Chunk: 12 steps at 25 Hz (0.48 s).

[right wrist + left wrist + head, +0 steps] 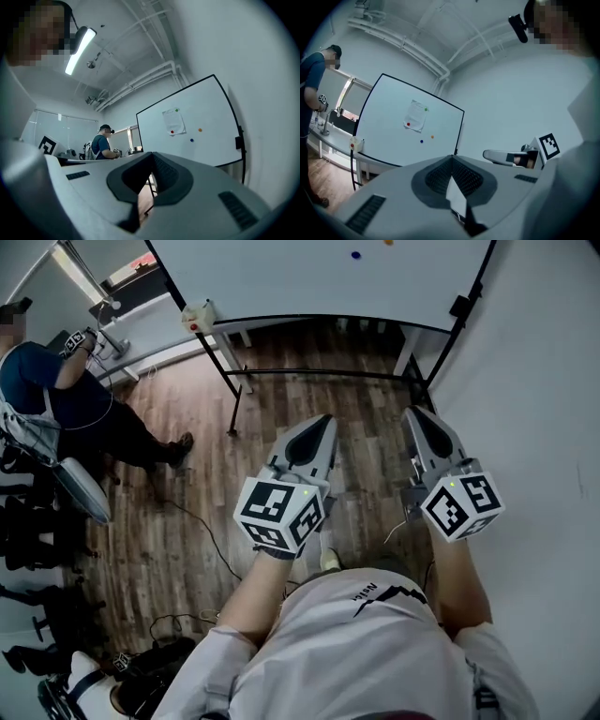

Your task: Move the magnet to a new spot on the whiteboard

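Note:
The whiteboard [309, 277] stands ahead on a black frame, well beyond both grippers. On it a blue magnet [421, 141] and an orange magnet [432, 137] sit below a paper sheet [415, 116], which a red magnet [408, 124] and a green magnet [426, 109] pin. The right gripper view shows the same blue magnet [191, 139] and orange magnet [200, 130]. My left gripper [326, 420] and right gripper [411, 412] are held side by side at waist height, pointing at the board. Both are shut and empty.
A person [56, 381] in a blue shirt stands at a white table [150, 329] on the left. A small box with a red button [197, 317] hangs on the board's frame. Cables [202, 531] trail over the wooden floor. A white wall [544, 381] runs along the right.

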Each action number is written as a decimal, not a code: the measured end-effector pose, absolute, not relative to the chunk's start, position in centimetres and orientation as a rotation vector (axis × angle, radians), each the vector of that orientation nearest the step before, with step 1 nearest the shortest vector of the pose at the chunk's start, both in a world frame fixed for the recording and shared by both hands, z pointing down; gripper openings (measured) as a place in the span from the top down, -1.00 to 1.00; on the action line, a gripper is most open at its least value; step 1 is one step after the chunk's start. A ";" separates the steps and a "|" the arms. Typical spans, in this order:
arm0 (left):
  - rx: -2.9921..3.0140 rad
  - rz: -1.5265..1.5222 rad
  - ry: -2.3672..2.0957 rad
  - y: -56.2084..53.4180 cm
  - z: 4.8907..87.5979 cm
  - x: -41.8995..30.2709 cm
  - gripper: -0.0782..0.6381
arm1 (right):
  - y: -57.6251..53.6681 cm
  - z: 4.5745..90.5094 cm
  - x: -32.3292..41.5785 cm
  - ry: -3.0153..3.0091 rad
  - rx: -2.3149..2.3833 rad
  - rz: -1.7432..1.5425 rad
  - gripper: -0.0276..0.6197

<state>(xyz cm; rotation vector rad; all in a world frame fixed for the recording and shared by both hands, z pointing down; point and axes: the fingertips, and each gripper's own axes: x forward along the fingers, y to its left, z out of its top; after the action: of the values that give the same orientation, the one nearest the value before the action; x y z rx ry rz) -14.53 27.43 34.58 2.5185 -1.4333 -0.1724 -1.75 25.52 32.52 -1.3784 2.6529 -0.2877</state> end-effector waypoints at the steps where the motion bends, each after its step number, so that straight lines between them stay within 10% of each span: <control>1: 2.508 -0.176 -1.441 27.3 34.8 -15.1 0.75 | 25.5 32.6 -1.8 2.644 -1.389 -0.290 0.87; 12: 2.515 -0.122 -1.424 23.4 37.0 -14.9 0.75 | 21.8 34.2 -4.1 2.660 -1.379 -0.280 0.87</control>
<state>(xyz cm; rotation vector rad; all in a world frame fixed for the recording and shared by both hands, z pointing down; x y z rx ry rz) -14.85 23.38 36.97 2.5147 -1.4239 -0.1218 -4.09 21.84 34.17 -1.3794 2.6599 -0.2804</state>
